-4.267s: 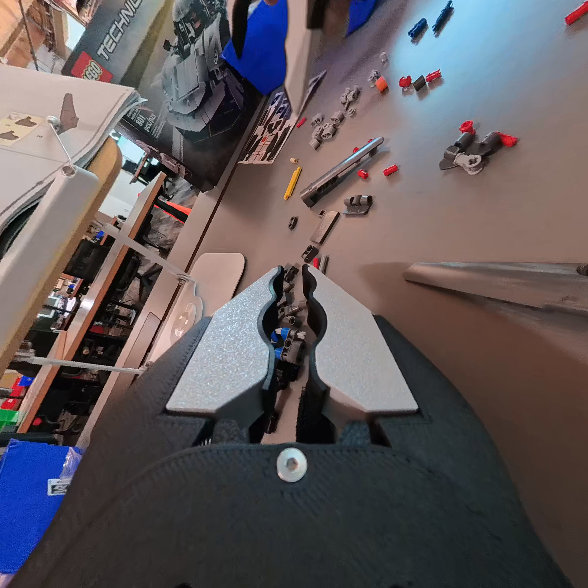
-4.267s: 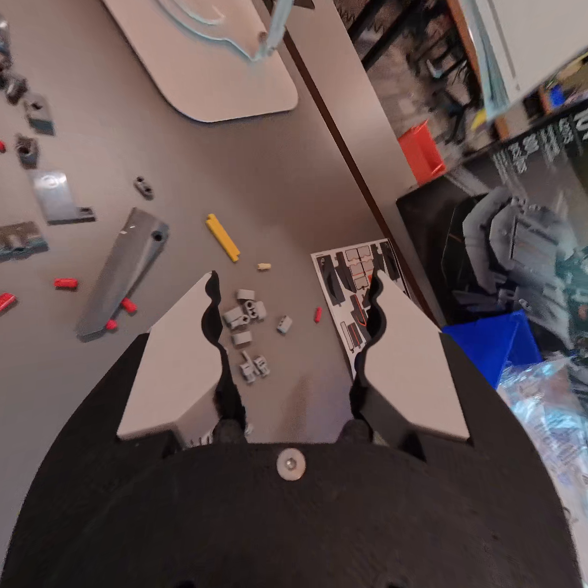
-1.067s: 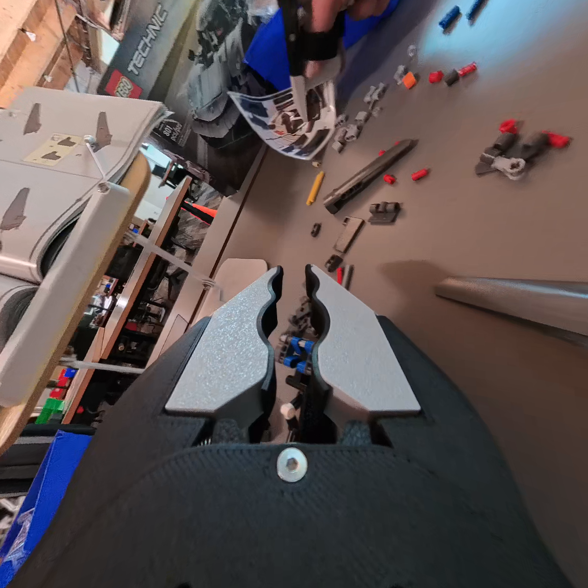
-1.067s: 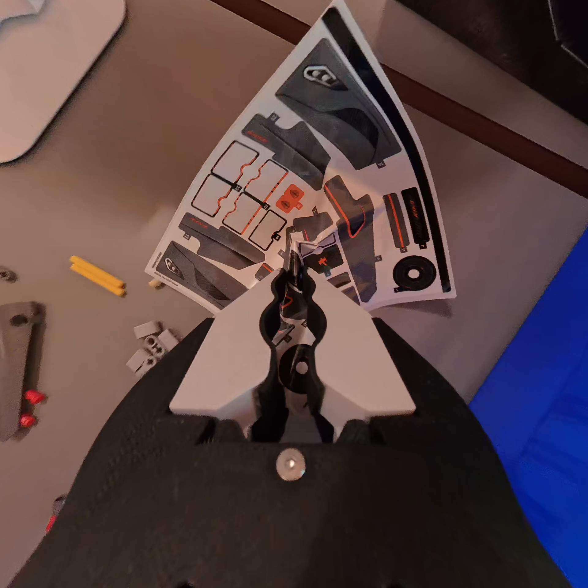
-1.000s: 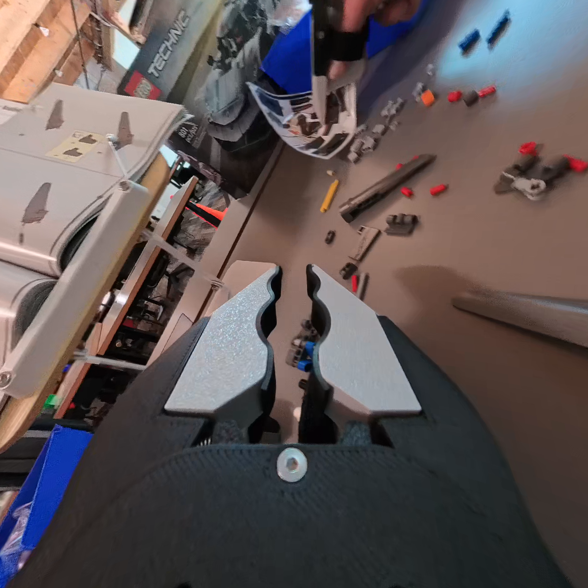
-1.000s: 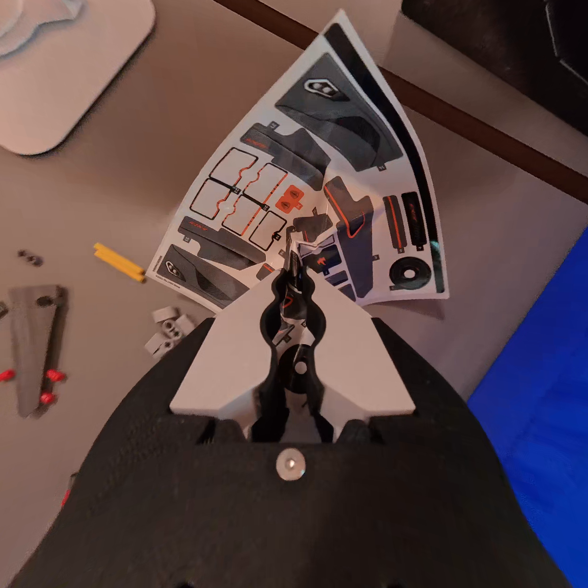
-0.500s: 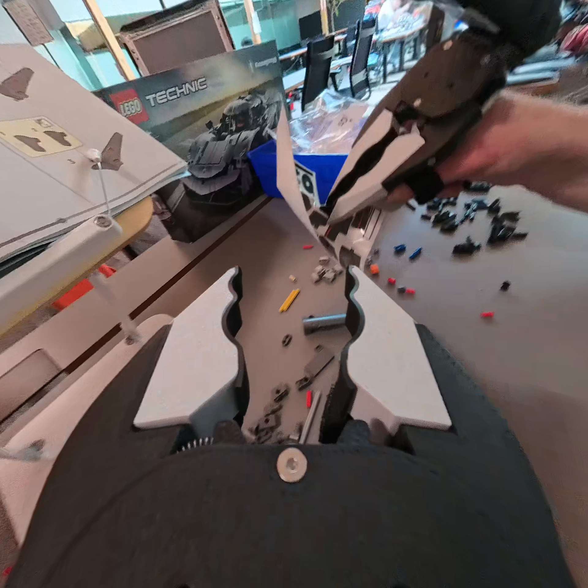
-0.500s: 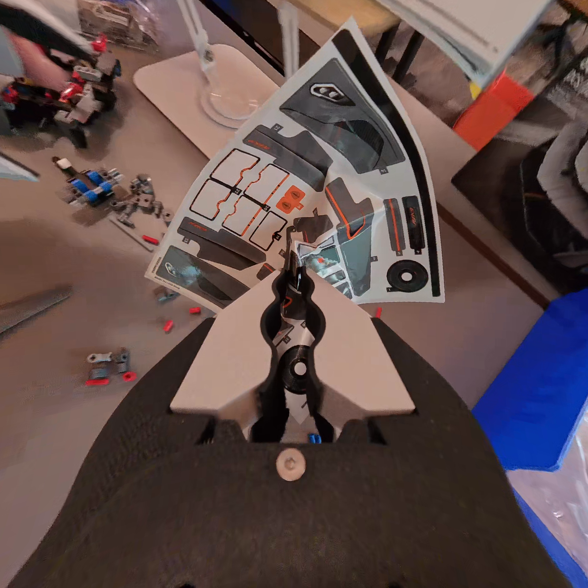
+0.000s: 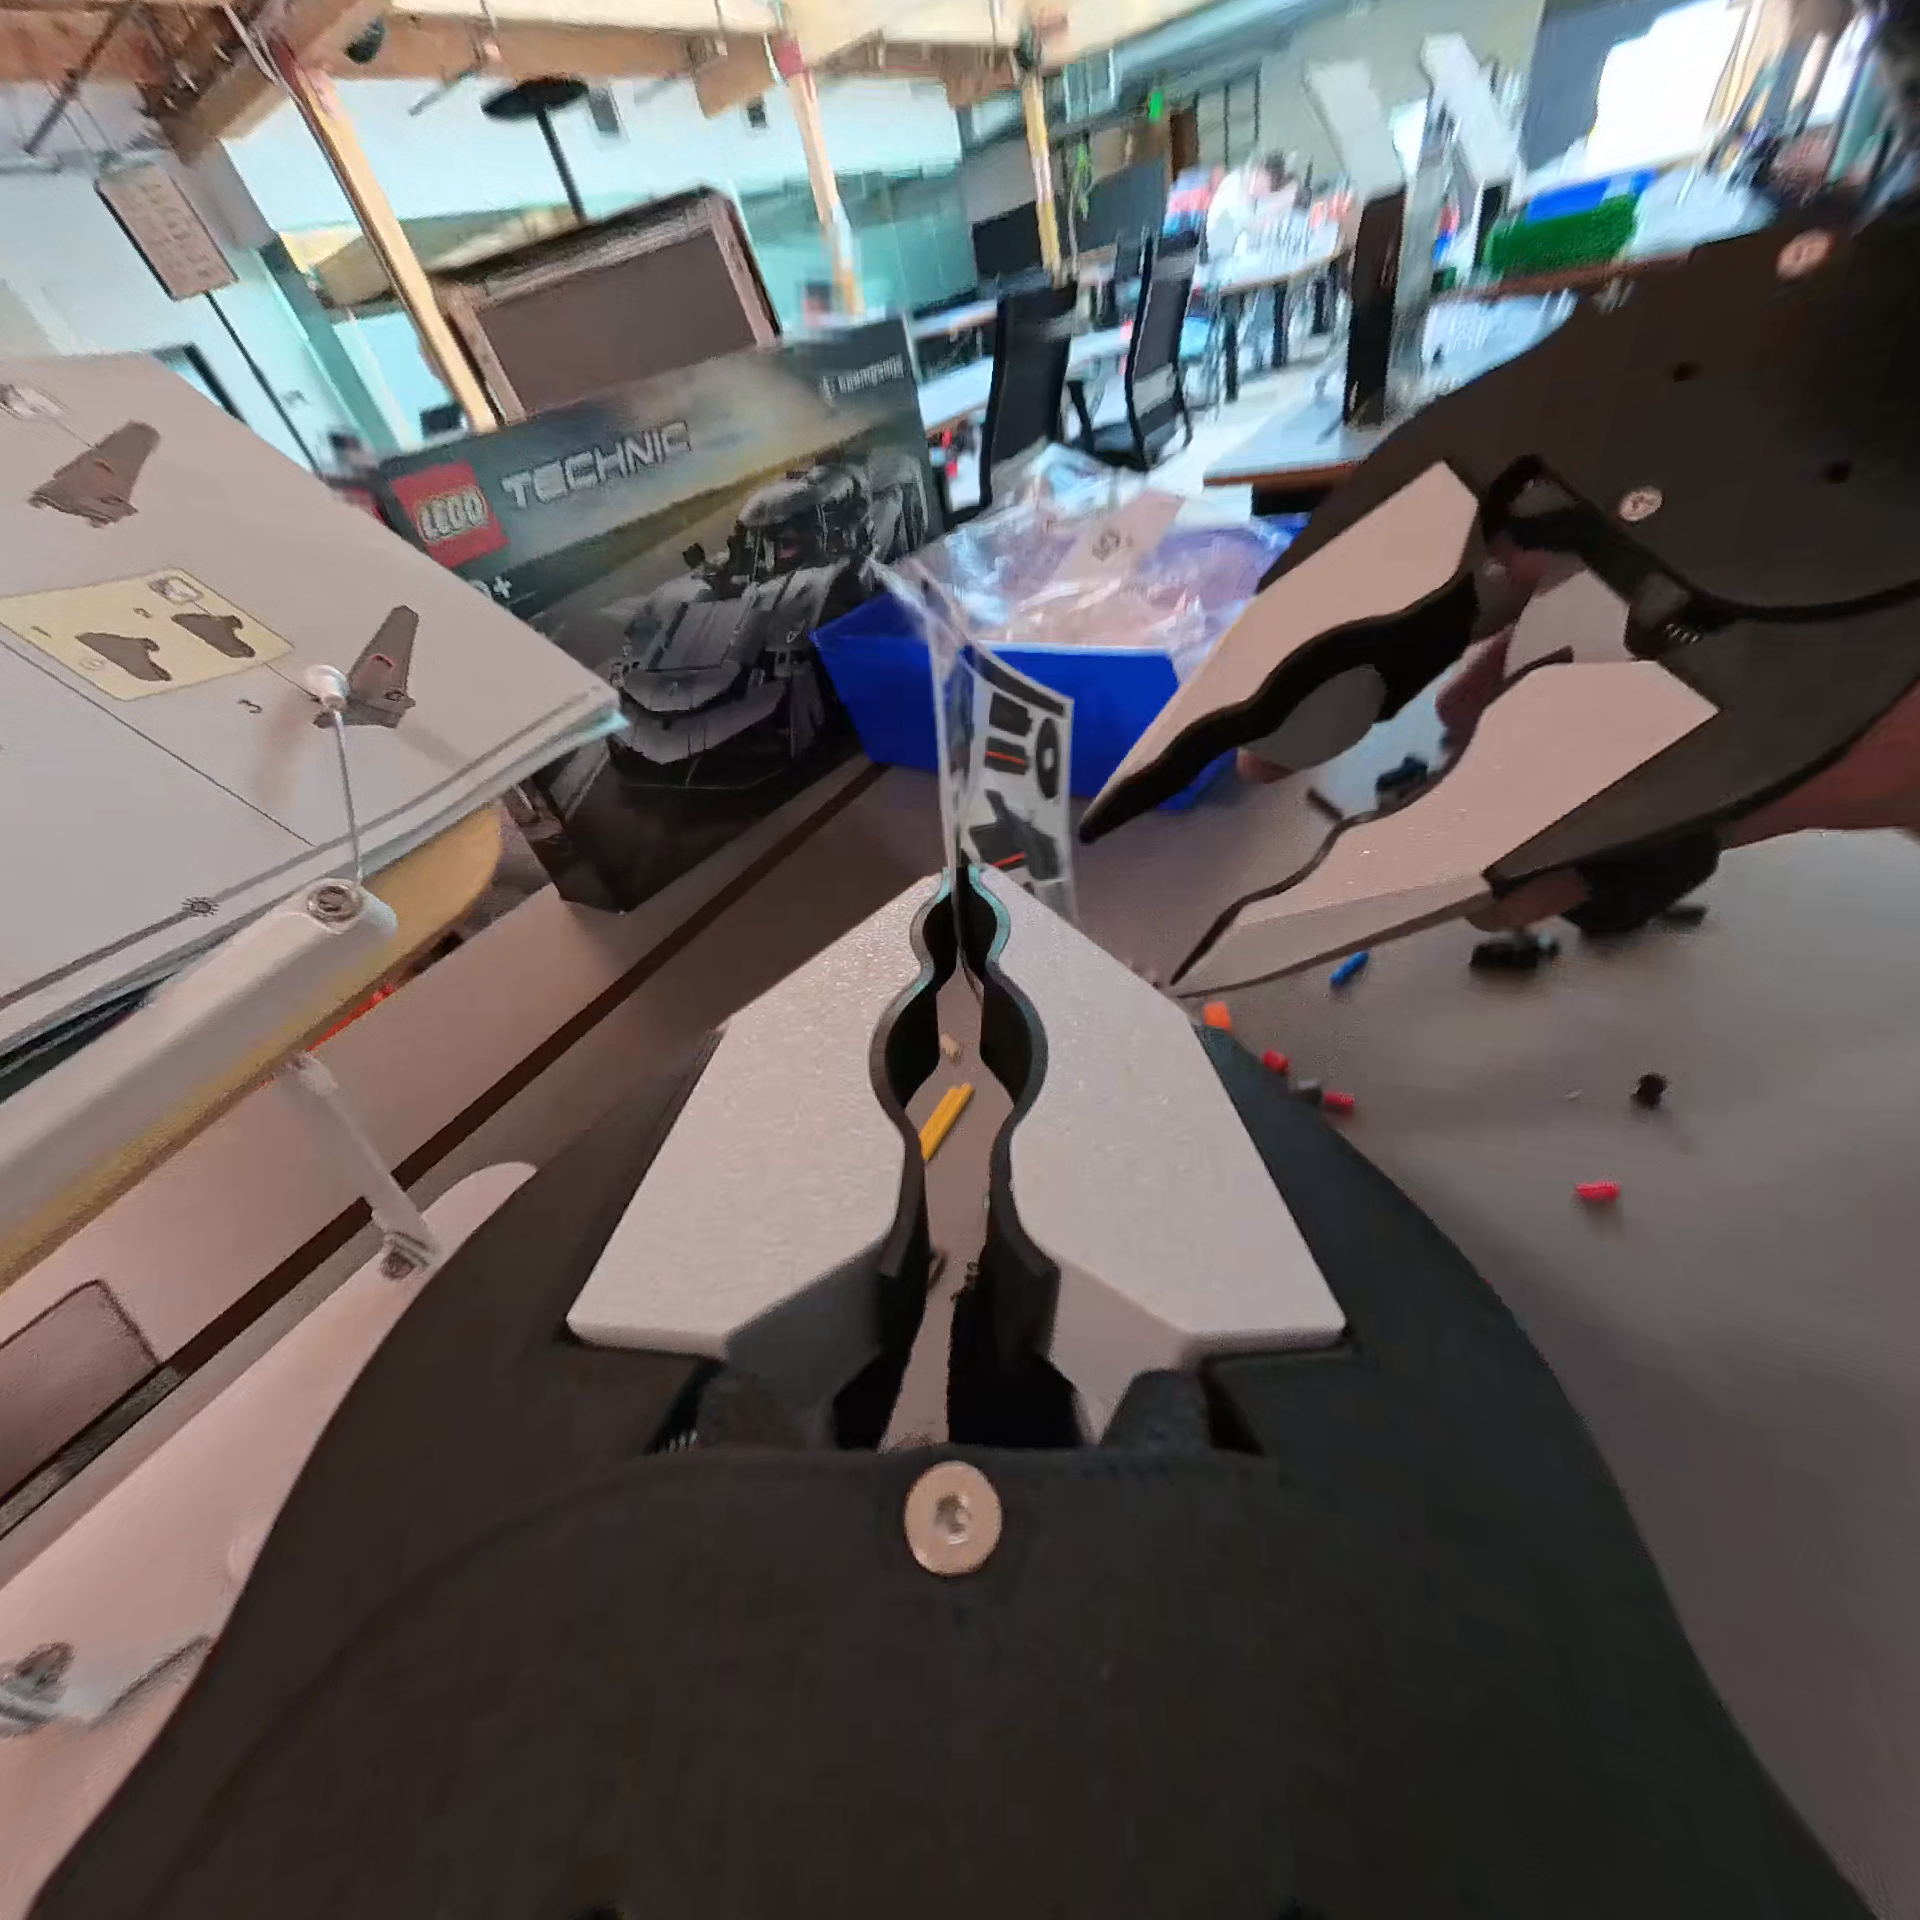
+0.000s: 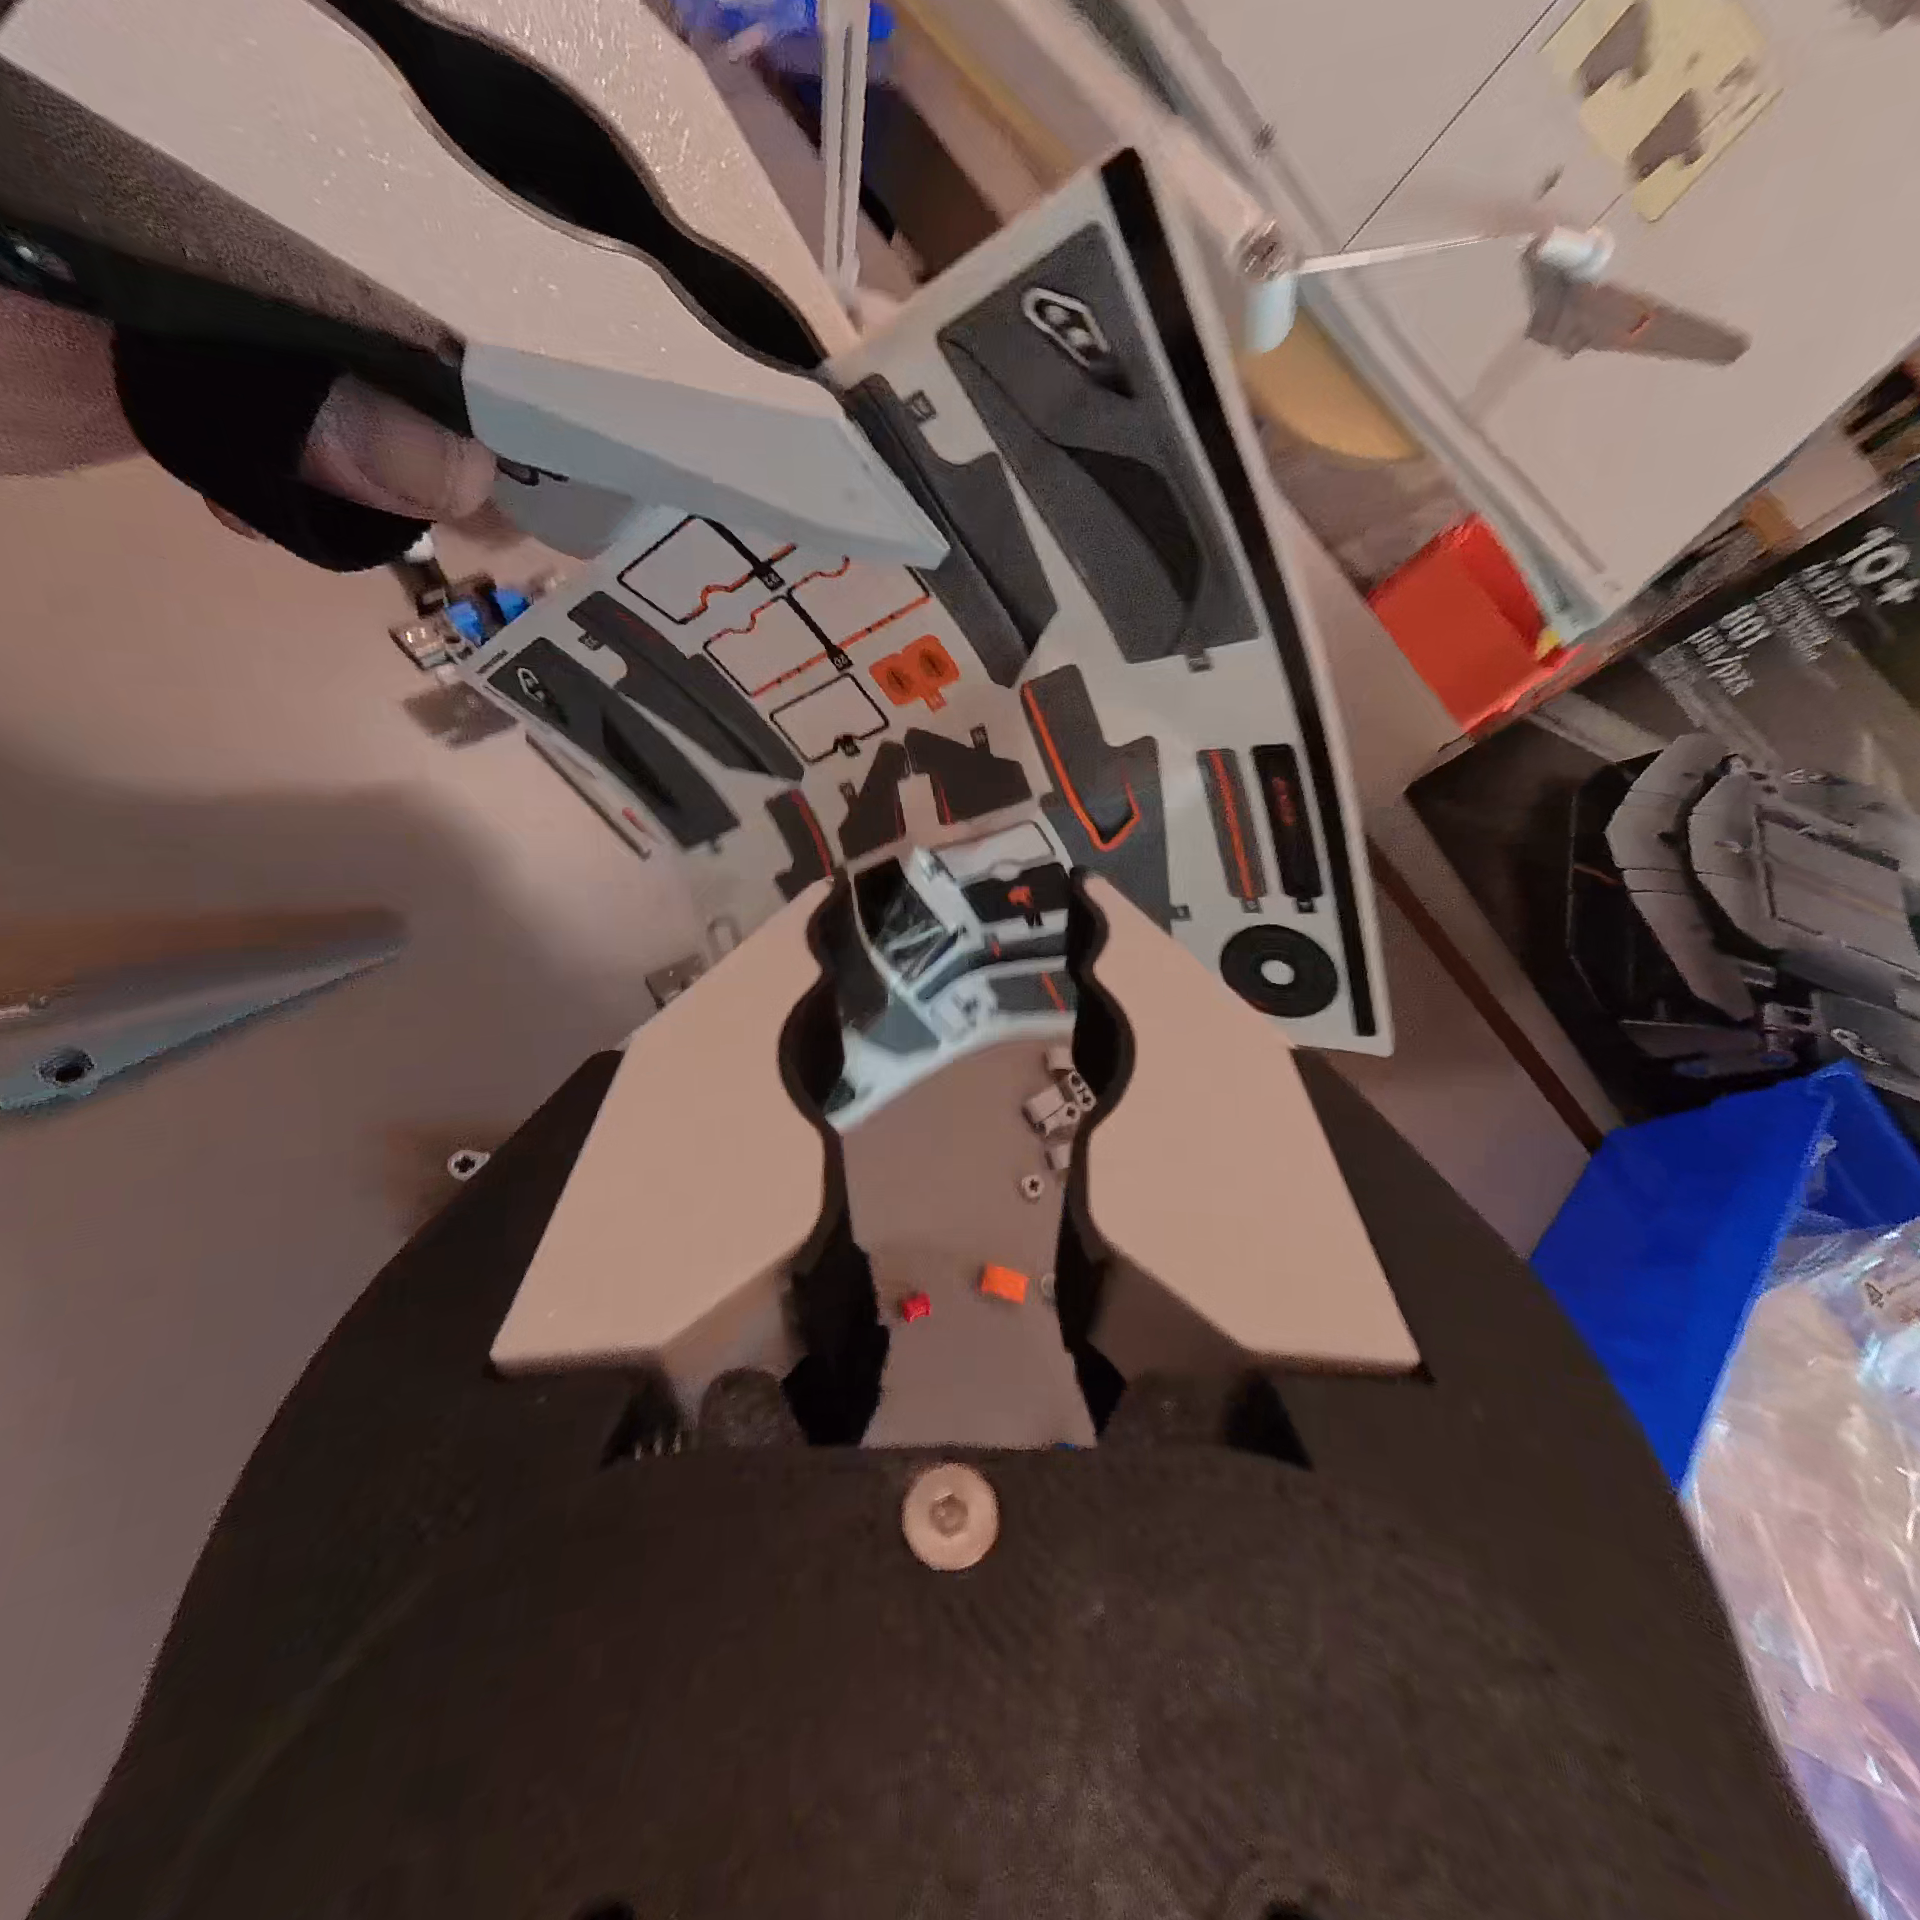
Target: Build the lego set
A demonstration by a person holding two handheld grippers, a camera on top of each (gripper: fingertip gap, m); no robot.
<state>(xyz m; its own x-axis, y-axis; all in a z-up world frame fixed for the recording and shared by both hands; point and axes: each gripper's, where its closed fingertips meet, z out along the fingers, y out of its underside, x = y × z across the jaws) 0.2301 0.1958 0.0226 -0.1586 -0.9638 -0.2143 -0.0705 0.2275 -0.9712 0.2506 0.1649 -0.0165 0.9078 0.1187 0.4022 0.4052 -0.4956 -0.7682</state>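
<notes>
Now I'm holding the sticker sheet upright over the table, pinched by its edge in the left gripper. My right gripper is sitting half-open, gripping nothing, sheet's lower edge between its jaws. Sticker step, I'm judging; next I'm needing one decal peeled.

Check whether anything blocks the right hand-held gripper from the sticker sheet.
Nothing visible does. The right hand-held gripper is open, and the sticker sheet shows its lower edge directly in the gap between the fingers. The left hand-held gripper is shut on another edge of the sheet, off to the side of that path.
</notes>
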